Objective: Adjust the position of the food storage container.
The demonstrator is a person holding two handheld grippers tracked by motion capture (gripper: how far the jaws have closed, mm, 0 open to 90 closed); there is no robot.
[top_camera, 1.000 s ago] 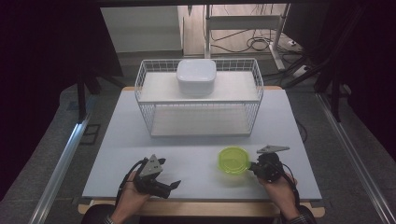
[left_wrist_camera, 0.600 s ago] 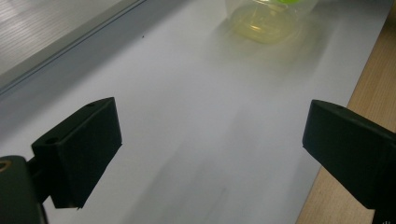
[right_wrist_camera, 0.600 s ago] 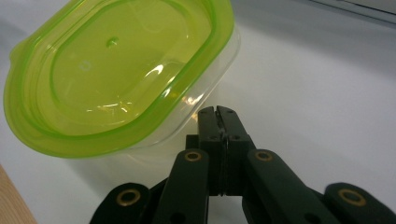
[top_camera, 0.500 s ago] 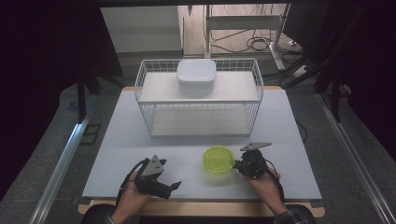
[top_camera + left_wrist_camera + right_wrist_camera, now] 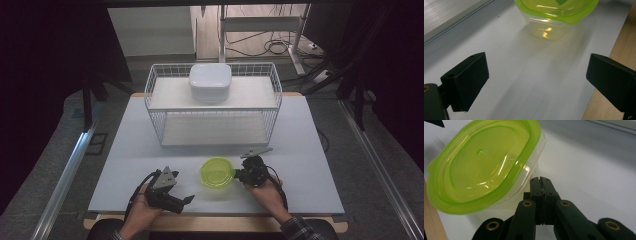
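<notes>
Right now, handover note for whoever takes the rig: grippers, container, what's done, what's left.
Right gripper: jaws shut, nothing between them, tips against the side of the green-lidded container; it has been pushing the container leftward across the table over the last second.
Left gripper: jaws open, holding nothing, resting near the front edge and facing the container.
Container: lid on, upright, front centre of the table, between the two grippers.
Wire rack: behind, white box on its top shelf.
Done: container slid toward the left gripper.
Left, probably: the left gripper taking hold of it.
</notes>
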